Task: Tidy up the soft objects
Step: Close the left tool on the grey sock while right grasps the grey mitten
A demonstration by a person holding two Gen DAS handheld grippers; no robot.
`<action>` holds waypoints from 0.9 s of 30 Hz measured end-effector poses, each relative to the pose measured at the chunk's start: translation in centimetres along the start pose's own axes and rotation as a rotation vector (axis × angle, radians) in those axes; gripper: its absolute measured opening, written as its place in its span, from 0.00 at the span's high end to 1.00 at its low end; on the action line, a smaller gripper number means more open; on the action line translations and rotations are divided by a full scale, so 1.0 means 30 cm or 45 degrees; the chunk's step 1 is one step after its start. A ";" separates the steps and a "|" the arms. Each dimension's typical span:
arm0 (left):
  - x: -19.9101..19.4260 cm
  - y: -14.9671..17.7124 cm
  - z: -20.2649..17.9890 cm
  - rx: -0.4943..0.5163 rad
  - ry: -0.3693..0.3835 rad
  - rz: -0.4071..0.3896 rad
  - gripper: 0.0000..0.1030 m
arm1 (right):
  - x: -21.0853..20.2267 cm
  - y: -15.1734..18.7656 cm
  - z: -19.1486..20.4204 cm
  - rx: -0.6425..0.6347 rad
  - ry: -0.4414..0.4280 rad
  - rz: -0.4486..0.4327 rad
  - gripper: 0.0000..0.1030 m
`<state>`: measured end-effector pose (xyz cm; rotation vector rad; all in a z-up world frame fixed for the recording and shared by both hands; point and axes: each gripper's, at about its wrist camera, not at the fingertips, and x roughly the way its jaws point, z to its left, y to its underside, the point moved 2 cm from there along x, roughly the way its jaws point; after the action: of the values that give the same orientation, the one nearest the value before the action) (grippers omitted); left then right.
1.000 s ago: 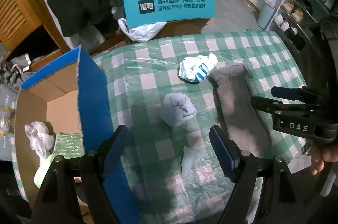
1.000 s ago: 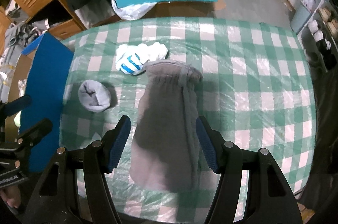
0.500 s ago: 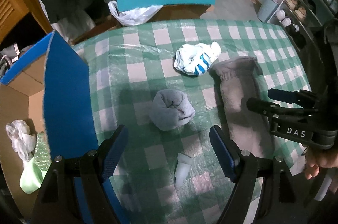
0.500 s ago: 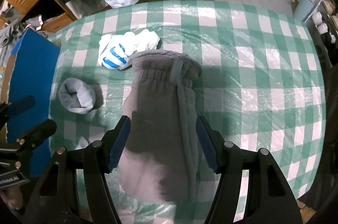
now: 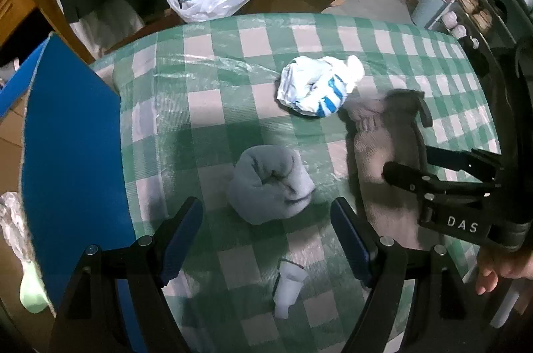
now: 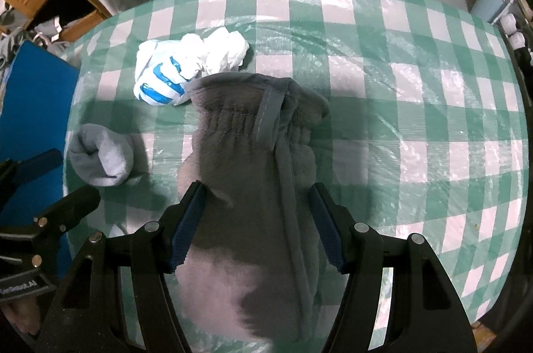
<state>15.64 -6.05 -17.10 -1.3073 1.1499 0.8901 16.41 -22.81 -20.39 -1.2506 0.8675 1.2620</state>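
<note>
The counter [image 6: 416,60], draped in green-and-white checked cloth under clear plastic film, carries every loose item, with an open blue-walled cardboard box [image 5: 70,153] standing at its nine o'clock edge. The long grey fleece mitten [image 6: 253,186] lies with its long axis running twelve to six in the right wrist view, gathered cuff at twelve; the right gripper [image 6: 255,226] hangs directly over its middle, fingers apart and straddling its width, with no clear pinch on the fleece. The rolled pale grey sock [image 5: 271,184] sits just toward twelve o'clock of the left gripper [image 5: 266,239], whose fingers also stand apart with nothing between them, so that hand is the nearer one to the sock. The crumpled white-and-blue plastic bag [image 5: 318,86] lies further toward twelve, just beside the mitten's cuff. A small white scrap [image 5: 288,286] lies at six, below the left fingers. The mitten's fingertip end is hidden behind the right gripper's body, and the box's contents are largely cut off.
</note>
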 end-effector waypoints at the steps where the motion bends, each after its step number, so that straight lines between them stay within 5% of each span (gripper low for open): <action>1: 0.008 -0.003 0.003 -0.008 0.004 0.004 0.22 | 0.007 0.001 -0.002 0.004 0.000 0.007 0.37; 21: 0.131 -0.031 0.000 -0.021 0.017 0.066 0.23 | 0.064 0.010 -0.007 -0.018 0.020 0.019 0.36; 27: 0.132 -0.029 -0.020 0.026 0.003 0.063 0.51 | 0.062 0.020 0.023 -0.047 0.030 0.008 0.58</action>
<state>17.35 -7.19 -20.63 -1.2684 1.1950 0.9111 16.03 -21.84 -22.19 -1.2951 0.8689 1.2753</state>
